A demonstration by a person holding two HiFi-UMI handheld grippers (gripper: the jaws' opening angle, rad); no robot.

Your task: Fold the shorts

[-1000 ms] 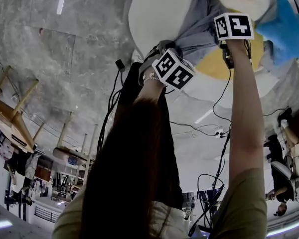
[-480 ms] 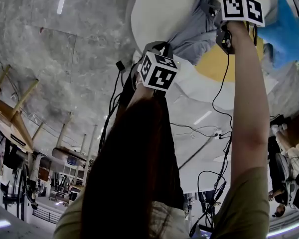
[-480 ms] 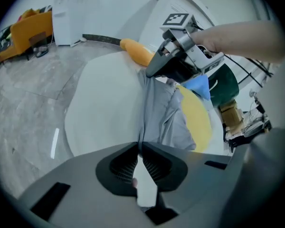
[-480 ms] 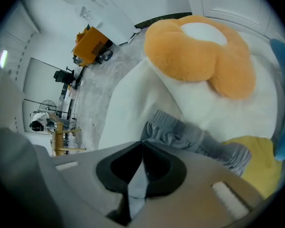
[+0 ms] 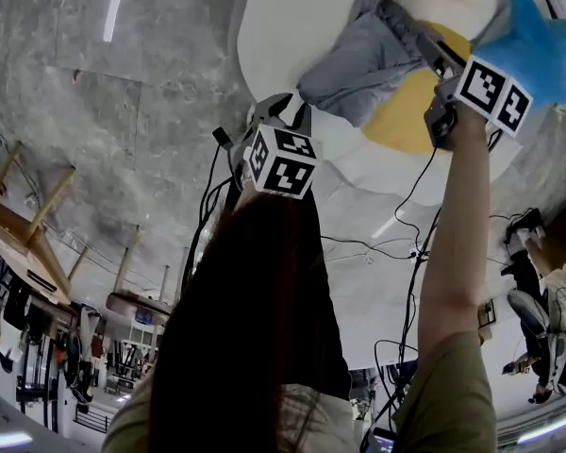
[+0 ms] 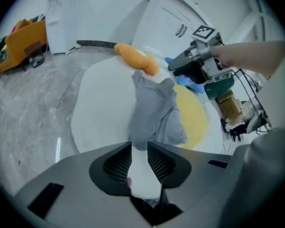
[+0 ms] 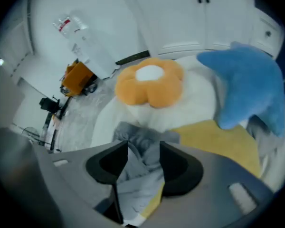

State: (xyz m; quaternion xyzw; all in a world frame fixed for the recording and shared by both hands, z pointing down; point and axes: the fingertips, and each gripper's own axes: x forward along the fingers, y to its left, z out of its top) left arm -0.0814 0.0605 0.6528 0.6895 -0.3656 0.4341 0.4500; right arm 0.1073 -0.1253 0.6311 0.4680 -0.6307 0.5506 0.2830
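Bright, even indoor light with faint shadows. A ceiling light glares as a white streak on the glossy floor [image 5: 116, 6]. Strong fisheye bending throughout; both gripper views darken at the corners. The right gripper view is blurred, the shorts [image 7: 137, 175] soft.

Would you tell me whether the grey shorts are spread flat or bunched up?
Bunched up: the grey shorts lie as a wrinkled, overlapping heap on the white mat, neither spread flat nor neatly folded.

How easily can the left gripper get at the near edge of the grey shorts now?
Probably yes. The left gripper points down at the white mat; its fingers have just been opening, with nothing between them. The near edge of the grey shorts lies just ahead, uncovered.
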